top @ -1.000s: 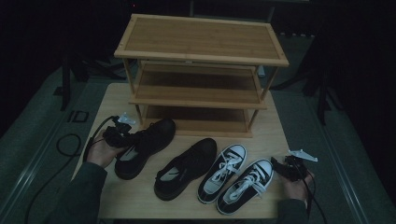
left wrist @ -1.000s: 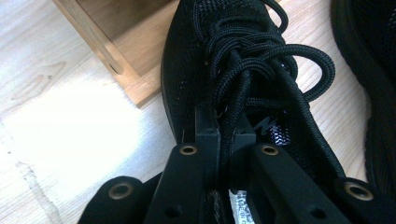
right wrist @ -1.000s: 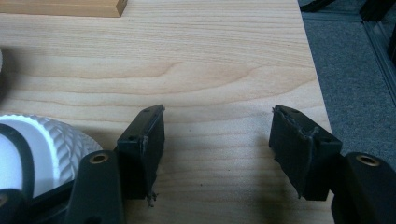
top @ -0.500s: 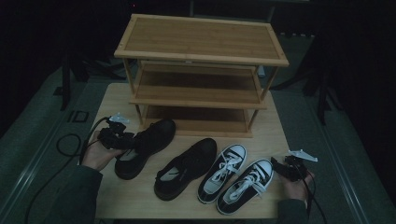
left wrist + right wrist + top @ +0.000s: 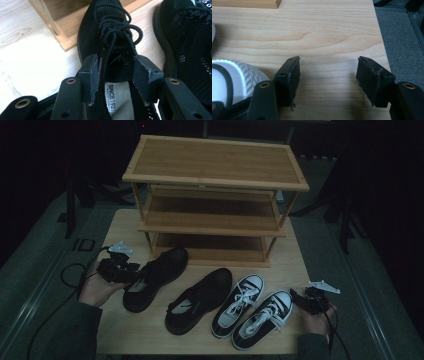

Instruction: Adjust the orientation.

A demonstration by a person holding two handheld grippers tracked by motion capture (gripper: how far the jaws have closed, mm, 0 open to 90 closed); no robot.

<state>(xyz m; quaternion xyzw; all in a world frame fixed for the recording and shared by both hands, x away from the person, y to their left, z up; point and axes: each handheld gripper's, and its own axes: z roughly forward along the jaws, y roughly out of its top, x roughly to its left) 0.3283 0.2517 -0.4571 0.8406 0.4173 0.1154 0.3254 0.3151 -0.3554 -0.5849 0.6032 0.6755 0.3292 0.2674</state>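
While left gripper (image 5: 116, 80) sits at heel opening of leftmost black mesh shoe (image 5: 110, 37), jaws have just been opening; now stand wide, tongue and laces between them, pads not pressing on shoe. Insole label visible just below jaw gap. Shoe toe lies ahead of jaws, beside wooden rack (image 5: 62, 32). Right gripper (image 5: 334, 75): jaws spread wide over bare tabletop (image 5: 324, 32), nothing between; white sneaker toe (image 5: 239, 77) just outside its left jaw.
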